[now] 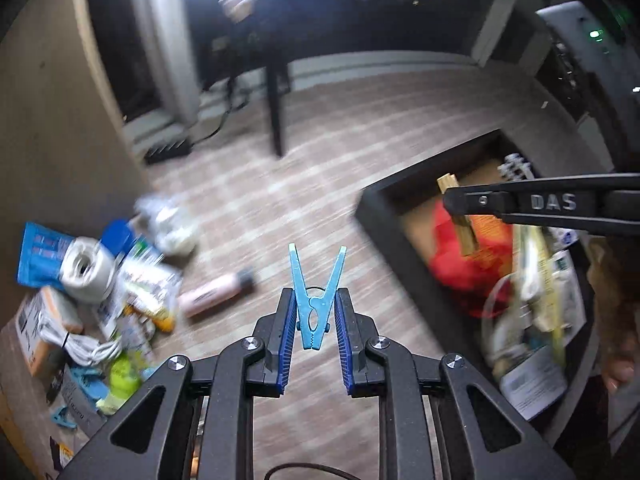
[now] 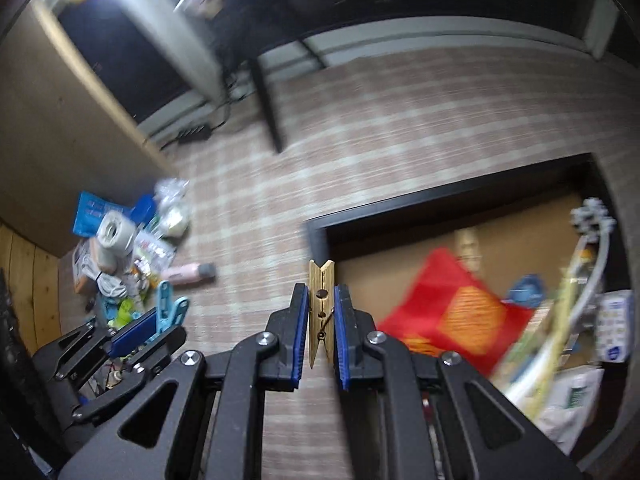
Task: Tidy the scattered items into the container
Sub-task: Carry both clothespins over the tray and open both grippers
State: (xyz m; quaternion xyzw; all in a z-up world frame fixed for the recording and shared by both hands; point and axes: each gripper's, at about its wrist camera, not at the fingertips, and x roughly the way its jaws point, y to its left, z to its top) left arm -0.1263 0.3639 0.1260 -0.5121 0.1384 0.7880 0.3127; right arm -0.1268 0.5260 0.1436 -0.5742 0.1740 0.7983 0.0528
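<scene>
My left gripper is shut on a light blue plastic clothespin, held above the checked carpet with its prongs pointing away. My right gripper is shut on a wooden clothespin, near the left rim of the black container. In the left wrist view the right gripper reaches in from the right over the container, with the wooden clothespin hanging from its tip. The right wrist view shows the left gripper at lower left with the blue clothespin.
A pile of scattered items lies at left against a wooden panel: a white roll, blue packets, a coiled white cable. A pink bottle lies alone on the carpet. The container holds a red bag and packets. A black table leg stands beyond.
</scene>
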